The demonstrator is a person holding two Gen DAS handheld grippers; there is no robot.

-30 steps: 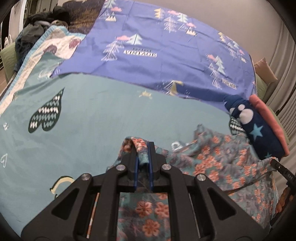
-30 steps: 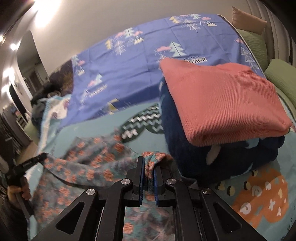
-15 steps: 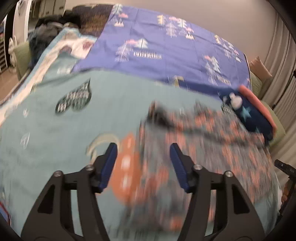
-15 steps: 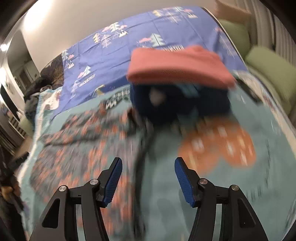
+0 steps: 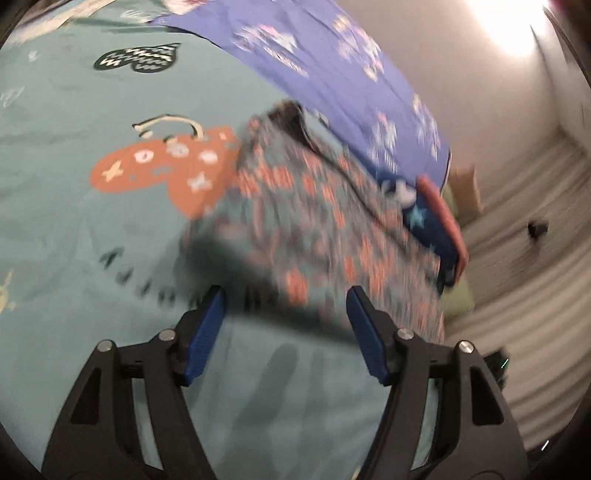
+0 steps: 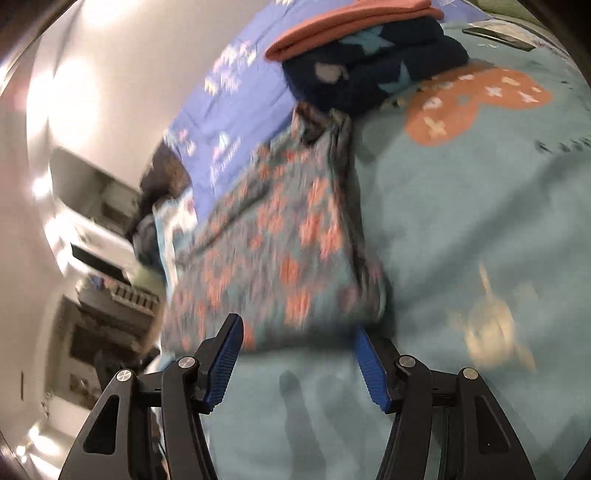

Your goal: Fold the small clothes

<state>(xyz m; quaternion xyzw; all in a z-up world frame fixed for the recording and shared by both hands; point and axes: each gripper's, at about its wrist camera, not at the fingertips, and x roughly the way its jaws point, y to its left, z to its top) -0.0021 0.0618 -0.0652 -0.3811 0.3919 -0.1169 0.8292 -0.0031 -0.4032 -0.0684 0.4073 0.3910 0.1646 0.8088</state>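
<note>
A grey garment with orange flowers (image 5: 317, 225) lies spread on the teal bedspread (image 5: 92, 229); both views are blurred by motion. My left gripper (image 5: 286, 314) is open and empty, just short of the garment's near edge. In the right wrist view the same floral garment (image 6: 280, 243) lies ahead of my right gripper (image 6: 297, 345), which is open and empty at its near edge. A stack of folded clothes, a salmon piece (image 6: 351, 20) on a navy star-print piece (image 6: 373, 70), sits beyond the garment; the stack also shows in the left wrist view (image 5: 439, 218).
A purple sheet with tree prints (image 5: 332, 74) covers the far part of the bed. A dark phone-like object (image 6: 498, 37) lies on the bedspread at the far right. Furniture (image 6: 99, 229) stands past the bed's left edge. Curtains (image 5: 524, 229) hang right of the bed.
Both grippers let go of the floral garment, opened wide and pulled back toward its near edge. The garment now lies flat on the bedspread. Both cameras have swung and tilted.
</note>
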